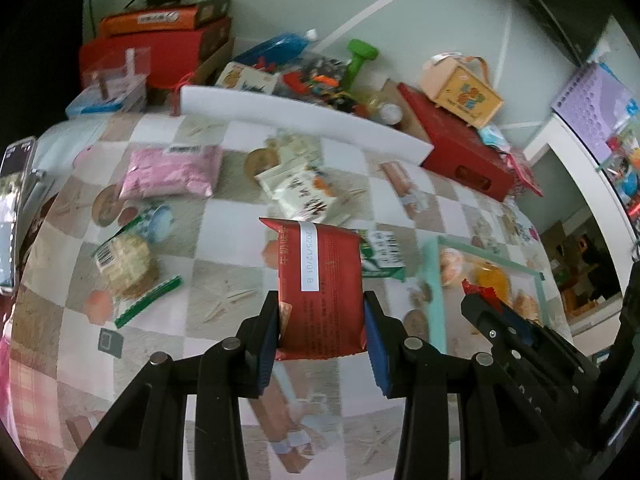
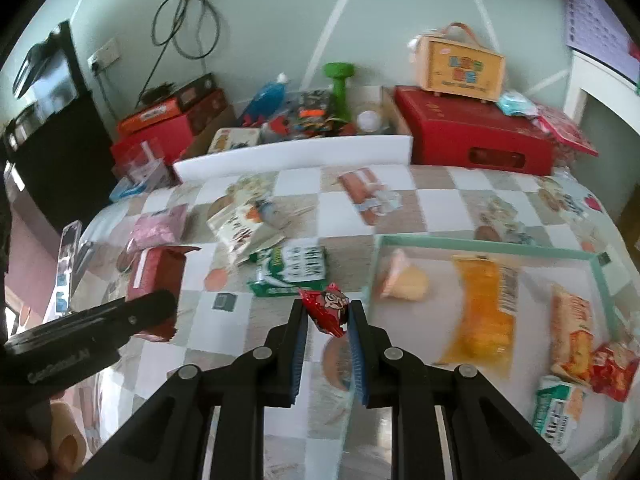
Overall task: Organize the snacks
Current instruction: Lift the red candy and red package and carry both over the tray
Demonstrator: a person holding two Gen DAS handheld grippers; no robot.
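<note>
My left gripper (image 1: 322, 300) is shut on a red snack packet (image 1: 320, 280) with a white date strip, held above the checked tablecloth. The same packet (image 2: 154, 276) and left gripper (image 2: 160, 308) show at the left of the right wrist view. My right gripper (image 2: 328, 308) is shut on a small red candy wrapper (image 2: 326, 308) with a cartoon face, just left of the mint-green tray (image 2: 460, 242). In the left wrist view the right gripper (image 1: 476, 300) sits at the right with the candy (image 1: 478, 290) at its tip, over the tray (image 1: 432, 280).
The tray holds an orange packet (image 2: 482, 312), a pudding cup (image 2: 404, 280) and several small snacks. Loose on the cloth lie a green-white packet (image 2: 294, 270), a white packet (image 1: 304, 196), a pink bag (image 1: 172, 172) and noodles (image 1: 126, 264). Red boxes (image 2: 476, 132) and clutter line the back.
</note>
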